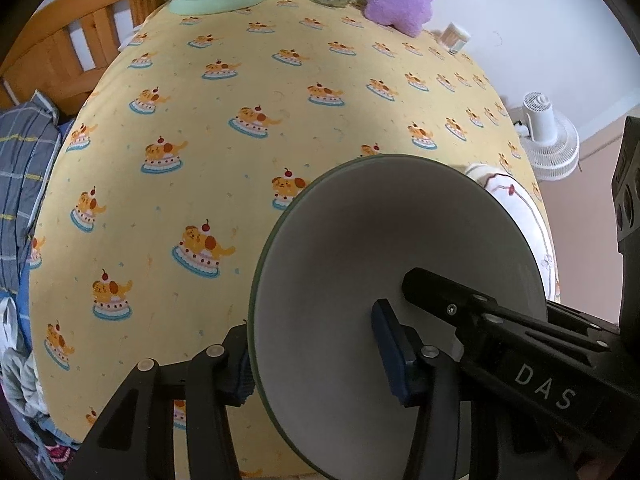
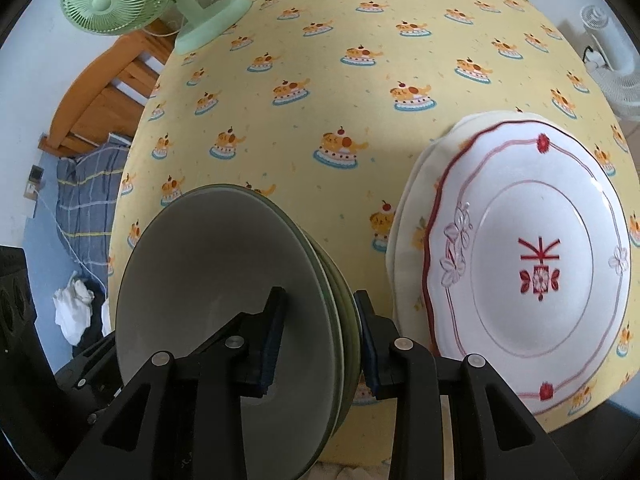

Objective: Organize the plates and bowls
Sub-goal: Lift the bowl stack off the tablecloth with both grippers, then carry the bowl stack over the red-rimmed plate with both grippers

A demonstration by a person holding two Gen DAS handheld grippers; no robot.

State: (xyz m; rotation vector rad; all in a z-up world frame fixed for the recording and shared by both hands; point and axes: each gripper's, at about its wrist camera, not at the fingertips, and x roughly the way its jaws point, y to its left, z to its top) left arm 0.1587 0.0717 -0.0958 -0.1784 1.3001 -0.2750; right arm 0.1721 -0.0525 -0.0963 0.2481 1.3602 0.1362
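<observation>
The yellow cake-print tablecloth (image 2: 360, 92) carries stacked white red-trimmed plates (image 2: 532, 264). Left gripper (image 1: 316, 352) and right gripper (image 2: 316, 340) each straddle the rim of the nested grey-green bowls (image 2: 224, 312); clamping cannot be confirmed. Keep bowls level, lower evenly beside the plates.

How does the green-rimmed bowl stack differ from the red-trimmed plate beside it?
The green-rimmed bowl stack is plain grey-white inside; the red-trimmed plate carries red lines, flowers and a centre mark. The bowls are deep, the plate shallow with a scalloped edge. The bowls are straddled by both the right gripper and left gripper; the plate lies ungripped on another cream plate. Both are round.
</observation>
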